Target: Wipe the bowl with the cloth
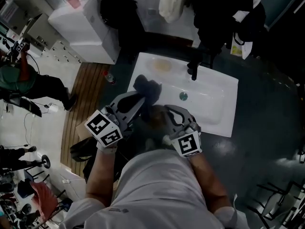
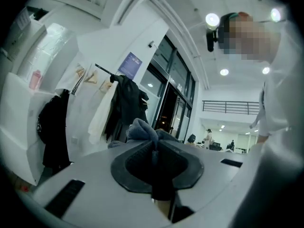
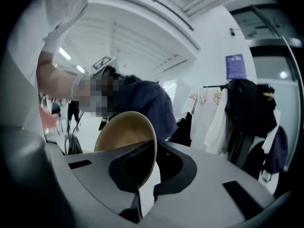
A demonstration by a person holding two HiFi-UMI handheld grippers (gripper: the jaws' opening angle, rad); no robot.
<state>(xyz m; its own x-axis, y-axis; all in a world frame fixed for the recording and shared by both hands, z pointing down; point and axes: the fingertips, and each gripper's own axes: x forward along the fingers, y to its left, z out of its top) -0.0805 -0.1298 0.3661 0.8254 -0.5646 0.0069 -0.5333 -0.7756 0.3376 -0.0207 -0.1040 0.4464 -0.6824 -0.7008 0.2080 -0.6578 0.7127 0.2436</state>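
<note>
The left tongs point(image 1: 139, 99) are clenching a grey-blue cloth point(image 2: 141, 129), which is bunching up above the closed jaws. The right tongs point(image 3: 145, 163) are gripping the rim of a tan bowl point(image 3: 124, 134), which is tilting on edge with its smooth inside showing. In the head view, cloth and bowl are sitting close together over the near left part of a white sink point(image 1: 217, 106) with a dark tap point(image 1: 192, 69). Dark and pale garments point(image 3: 247, 106) are hanging along the white wall behind.
</note>
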